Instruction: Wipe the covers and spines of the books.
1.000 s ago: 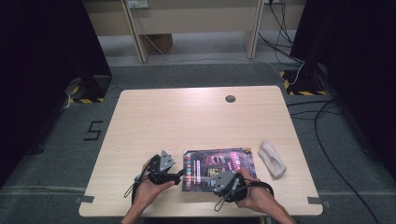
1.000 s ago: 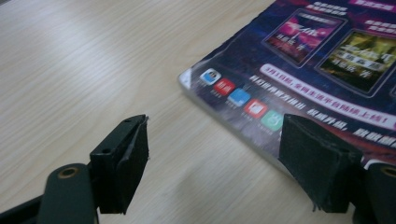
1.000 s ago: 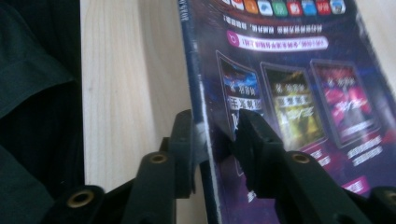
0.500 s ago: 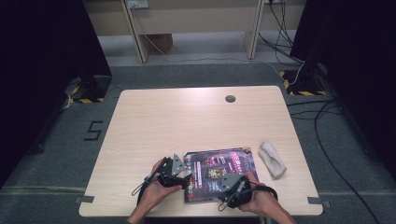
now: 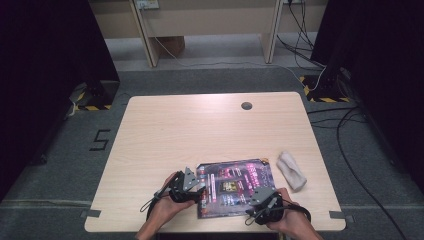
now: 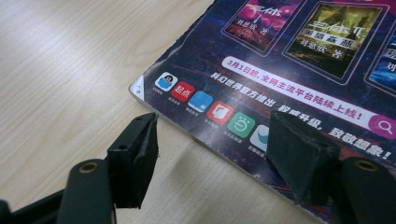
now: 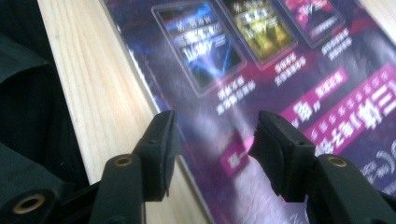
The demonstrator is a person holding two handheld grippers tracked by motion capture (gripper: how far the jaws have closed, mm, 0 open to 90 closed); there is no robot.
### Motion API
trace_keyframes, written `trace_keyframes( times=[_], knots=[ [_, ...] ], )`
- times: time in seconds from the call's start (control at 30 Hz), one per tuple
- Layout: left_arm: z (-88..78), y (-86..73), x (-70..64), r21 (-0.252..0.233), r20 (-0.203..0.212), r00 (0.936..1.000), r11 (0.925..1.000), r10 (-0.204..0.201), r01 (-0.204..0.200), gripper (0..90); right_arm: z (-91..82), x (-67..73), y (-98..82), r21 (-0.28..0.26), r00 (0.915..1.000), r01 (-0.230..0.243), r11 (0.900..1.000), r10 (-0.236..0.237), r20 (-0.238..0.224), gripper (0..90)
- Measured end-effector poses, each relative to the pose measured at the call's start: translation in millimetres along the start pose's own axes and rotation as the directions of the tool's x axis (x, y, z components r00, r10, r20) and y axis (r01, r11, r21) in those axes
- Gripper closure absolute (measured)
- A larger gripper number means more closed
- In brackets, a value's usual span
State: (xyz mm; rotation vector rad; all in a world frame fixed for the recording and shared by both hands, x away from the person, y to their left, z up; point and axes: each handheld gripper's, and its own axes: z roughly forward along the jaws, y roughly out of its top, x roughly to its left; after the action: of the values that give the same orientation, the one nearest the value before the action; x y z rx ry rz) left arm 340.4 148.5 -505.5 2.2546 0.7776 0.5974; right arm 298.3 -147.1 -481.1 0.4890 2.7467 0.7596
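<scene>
Both grippers straddle edges of a magazine (image 5: pixel 235 187) on the table (image 5: pixel 200 130): left gripper (image 6: pixel 210 144) just narrowing, right gripper (image 7: pixel 212 144) just widening, both apart.

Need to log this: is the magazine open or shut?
Shut: the magazine lies flat on the table, its printed cover up, no inside pages spread.
</scene>
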Motion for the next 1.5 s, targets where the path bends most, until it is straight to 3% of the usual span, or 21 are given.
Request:
trace_keyframes(
  times=[0.2,0.3,0.47,0.57,0.63,0.8,0.87,1.07,1.33,1.5],
  knots=[
    [-1.5,-1.9,0.6,0.0,0.015,0.9997,0.9998,-0.022,0.022,34.7,2.8,3.7,-8.5,0.023,1.0,0.002,1.0,-0.002,-0.004,46.7],
    [-2.7,-2.1,-0.7,0.001,0.015,0.9999,1.0,-0.008,0.008,38.1,3.1,2.6,-8.9,0.019,1.0,0.002,1.0,-0.002,0.009,49.2],
    [-8.1,-3.5,-3.6,0.022,0.027,0.9996,0.9997,0.006,-0.006,41.5,3.9,-3.5,-10.0,0.01,0.9982,-0.058,0.998,0.057,0.014,48.2],
    [-11.4,-5.7,-6.1,0.021,0.043,0.9991,0.9998,0.002,-0.003,44.9,4.8,-7.7,-10.3,0.011,0.9963,-0.079,0.997,0.079,0.034,47.3],
    [-14.5,-6.6,-9.1,0.029,0.046,0.9988,0.9994,0.02,-0.021,46.5,6.0,-12.3,-10.0,0.014,0.9934,-0.102,0.995,0.101,0.055,47.1],
    [-20.1,-9.7,-16.9,0.026,0.056,0.9982,0.9993,0.024,-0.026,48.9,10.9,-26.4,-10.1,-0.005,0.9755,-0.173,0.985,0.172,0.137,44.0],
    [-22.2,-11.0,-20.3,0.023,0.061,0.9978,0.9994,0.026,-0.027,50.4,12.7,-30.6,-10.6,-0.018,0.9694,-0.196,0.98,0.197,0.147,43.7],
    [-25.3,-10.7,-31.3,0.021,0.071,0.9967,0.9989,0.04,-0.041,55.7,16.9,-43.1,-6.1,-0.011,0.9623,-0.212,0.977,0.211,0.172,43.8],
    [-26.4,-10.0,-43.1,0.009,0.109,0.994,1.0,0.003,-0.004,54.9,27.2,-59.8,1.8,-0.029,0.9407,-0.25,0.968,0.25,0.23,43.3],
    [-22.6,-7.0,-50.1,-0.005,0.152,0.9878,0.9994,-0.034,0.035,51.5,35.5,-71.2,8.3,-0.046,0.9225,-0.281,0.959,0.283,0.263,43.0]
  ],
)
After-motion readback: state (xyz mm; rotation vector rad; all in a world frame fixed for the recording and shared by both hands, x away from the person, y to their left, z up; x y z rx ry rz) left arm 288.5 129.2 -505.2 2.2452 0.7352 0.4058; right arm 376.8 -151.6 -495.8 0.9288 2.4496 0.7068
